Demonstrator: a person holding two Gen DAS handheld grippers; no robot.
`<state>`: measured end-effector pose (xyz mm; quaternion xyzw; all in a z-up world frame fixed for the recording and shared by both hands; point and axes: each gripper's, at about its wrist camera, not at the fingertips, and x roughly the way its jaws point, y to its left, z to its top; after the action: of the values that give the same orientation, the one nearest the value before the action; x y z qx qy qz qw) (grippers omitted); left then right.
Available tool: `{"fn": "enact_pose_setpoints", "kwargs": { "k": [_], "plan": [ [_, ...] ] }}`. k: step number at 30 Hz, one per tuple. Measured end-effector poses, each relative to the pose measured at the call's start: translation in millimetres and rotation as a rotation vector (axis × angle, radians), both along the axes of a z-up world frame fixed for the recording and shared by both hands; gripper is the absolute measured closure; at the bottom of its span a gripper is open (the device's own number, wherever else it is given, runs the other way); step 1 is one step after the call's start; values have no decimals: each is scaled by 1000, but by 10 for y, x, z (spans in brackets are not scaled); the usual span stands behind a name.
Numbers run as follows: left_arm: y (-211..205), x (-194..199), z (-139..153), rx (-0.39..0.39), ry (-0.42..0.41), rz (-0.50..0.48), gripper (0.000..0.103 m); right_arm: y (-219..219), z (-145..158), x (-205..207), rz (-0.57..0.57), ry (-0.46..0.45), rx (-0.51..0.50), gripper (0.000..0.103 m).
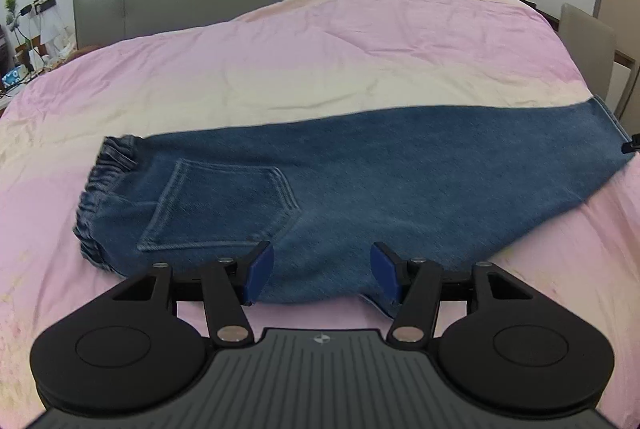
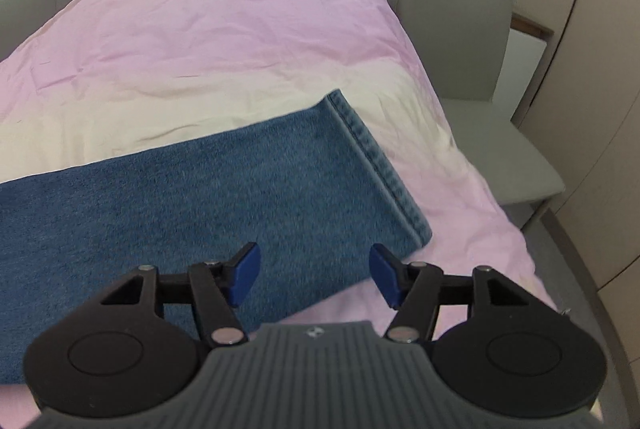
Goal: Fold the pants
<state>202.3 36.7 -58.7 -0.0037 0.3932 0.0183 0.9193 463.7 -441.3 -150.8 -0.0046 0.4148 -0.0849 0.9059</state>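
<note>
Pants (image 1: 360,181), blue denim ones, lie flat across the near part of the bed (image 1: 280,61), on a pink and cream cover, already doubled leg over leg. The elastic waistband (image 1: 104,189) sits at the left, with the back pocket (image 1: 224,205) facing up, and the hem (image 2: 380,169) is off to the right. The left gripper (image 1: 322,275) hangs over the near edge by the seat, jaws open with nothing between them. The right gripper (image 2: 314,275) hovers near the hem corner, jaws open and empty too. The next step looks like folding hem to waistband, so it would pay to pinch both layers at the hem corners, lift low, and lay it down evenly so the edges line up without bunching.
</note>
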Motion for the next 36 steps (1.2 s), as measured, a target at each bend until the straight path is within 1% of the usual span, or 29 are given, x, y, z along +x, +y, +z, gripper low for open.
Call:
{"fn": "enact_pose_setpoints", "kwargs": {
  "k": [3,5,6,8,9,10,12,13,14,15,17,18,19,20,21,22,23,24,25,27,29,31,32,33,34,35,36],
  "plan": [
    [-204,-97,-231,-52,24,15,37,-44,-98,-196,-16,15,36,45],
    [-311,-119,-419,-68,49,34,37,-68,-147,-301,-21,25,59,45],
    [-356,-109,-499,-61,54,39,37,-78,-163,-345,-19,29,69,45],
    [-451,-73,-667,-19,46,66,37,-86,-187,-426,-4,35,68,45],
    [-463,-40,-735,-22,45,85,37,-86,-197,-459,5,39,66,45],
    [-459,-26,-803,-45,43,110,37,-95,-199,-475,17,43,65,45],
    [-442,23,-886,-88,28,151,37,-104,-208,-523,34,45,51,44],
    [-452,41,-916,-82,12,183,37,-116,-218,-546,38,47,45,42],
    [-460,85,-948,-68,13,217,37,-122,-227,-560,42,51,42,42],
    [-448,118,-963,-74,9,245,38,-133,-235,-569,41,54,41,42],
    [-421,159,-958,-111,-18,282,40,-165,-260,-578,34,57,46,42],
    [-428,179,-944,-119,-26,307,45,-176,-274,-569,28,58,48,42],
    [-424,200,-925,-138,-26,335,56,-187,-287,-569,23,61,51,41],
    [-420,203,-907,-168,-27,347,66,-192,-304,-567,20,65,53,41],
    [-442,190,-876,-192,-29,352,77,-189,-316,-563,17,68,53,41],
    [-488,164,-834,-172,-25,363,83,-182,-327,-564,18,70,53,41],
    [-513,150,-810,-157,-13,364,84,-175,-329,-571,21,70,54,41],
    [-506,130,-809,-160,6,369,85,-168,-327,-574,25,68,52,41],
    [-477,120,-847,-180,42,378,86,-163,-323,-575,29,66,51,40],
    [-422,112,-953,-200,86,378,86,-163,-313,-583,31,60,48,39],
    [-455,98,-992,-183,103,363,86,-182,-305,-570,24,58,61,39],
    [-465,63,-952,-194,118,362,87,-220,-285,-563,16,48,88,39],
    [-454,42,-942,-204,140,361,97,-242,-274,-563,13,40,104,39],
    [-432,16,-953,-211,179,371,103,-267,-269,-563,8,34,122,38],
    [-408,-44,-953,-227,178,368,102,-295,-265,-561,1,30,139,38],
    [-393,-94,-935,-235,156,363,102,-325,-264,-554,-9,26,157,38],
    [-371,-127,-912,-257,124,353,98,-360,-264,-542,-23,18,178,38]
  ]
}}
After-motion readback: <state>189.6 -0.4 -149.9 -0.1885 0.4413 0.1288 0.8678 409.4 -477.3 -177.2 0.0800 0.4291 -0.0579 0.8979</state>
